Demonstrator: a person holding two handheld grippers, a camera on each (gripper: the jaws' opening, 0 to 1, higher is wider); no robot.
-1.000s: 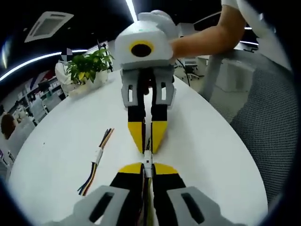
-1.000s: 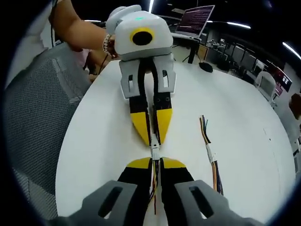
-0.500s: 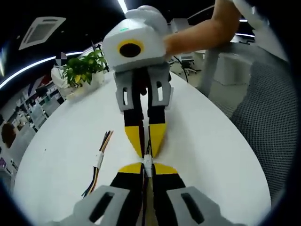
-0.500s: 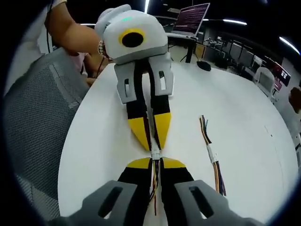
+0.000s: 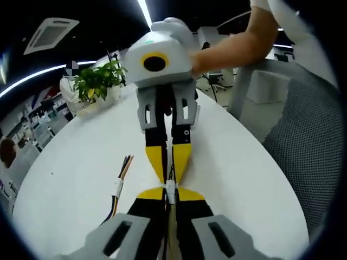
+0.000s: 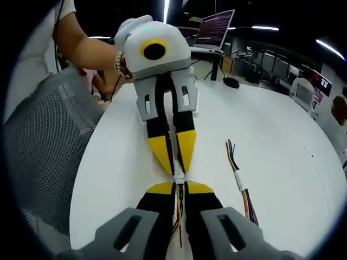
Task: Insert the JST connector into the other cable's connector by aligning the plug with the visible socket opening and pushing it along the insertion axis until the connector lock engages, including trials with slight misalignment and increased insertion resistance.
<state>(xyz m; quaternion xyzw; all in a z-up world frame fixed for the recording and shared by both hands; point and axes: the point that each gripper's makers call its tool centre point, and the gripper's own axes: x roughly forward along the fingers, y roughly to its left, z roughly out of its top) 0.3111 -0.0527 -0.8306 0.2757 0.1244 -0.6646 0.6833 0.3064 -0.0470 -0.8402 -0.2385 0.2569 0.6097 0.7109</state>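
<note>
Two yellow-tipped grippers meet nose to nose over a round white table: the left gripper and right gripper each pinch one small white plastic JST connector, the pair touching end to end, long axis running straight between the jaws. A loose bundle of multicoloured wires with a white band lies flat nearby, towards the table's far edge.
</note>
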